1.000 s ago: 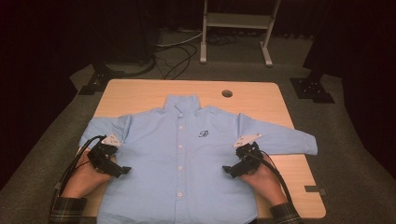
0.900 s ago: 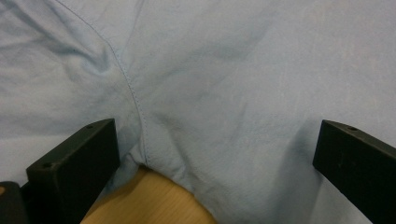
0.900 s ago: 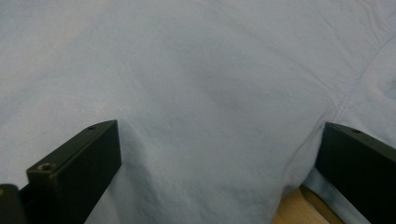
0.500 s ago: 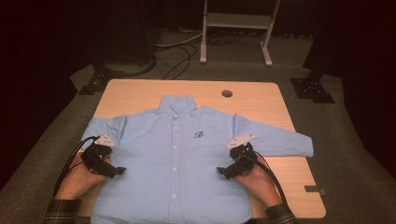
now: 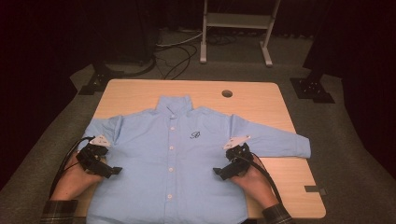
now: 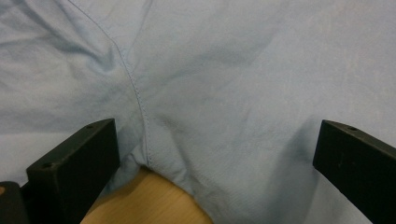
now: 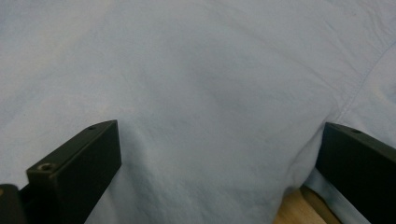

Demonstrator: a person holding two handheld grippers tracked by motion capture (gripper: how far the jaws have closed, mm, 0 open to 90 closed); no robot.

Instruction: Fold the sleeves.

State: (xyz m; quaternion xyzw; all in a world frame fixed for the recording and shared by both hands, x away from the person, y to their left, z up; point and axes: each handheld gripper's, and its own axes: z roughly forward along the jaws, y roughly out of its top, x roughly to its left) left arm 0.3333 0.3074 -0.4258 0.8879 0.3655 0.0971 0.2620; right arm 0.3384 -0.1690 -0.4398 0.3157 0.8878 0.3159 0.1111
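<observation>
So there's a light blue button-up shirt (image 5: 182,158) laid flat, front up, on a pale wood-grain table (image 5: 261,100) with rounded corners and a round cable hole (image 5: 227,93). Fabric looks like smooth woven cotton with soft creases; white buttons run down the placket, and a small dark cursive monogram, maybe a "B", sits on the chest. Left gripper (image 6: 215,172) has its jaws spread wide over the side seam at the armpit; right gripper (image 7: 219,172) is equally wide apart at the shirt's other edge.
</observation>
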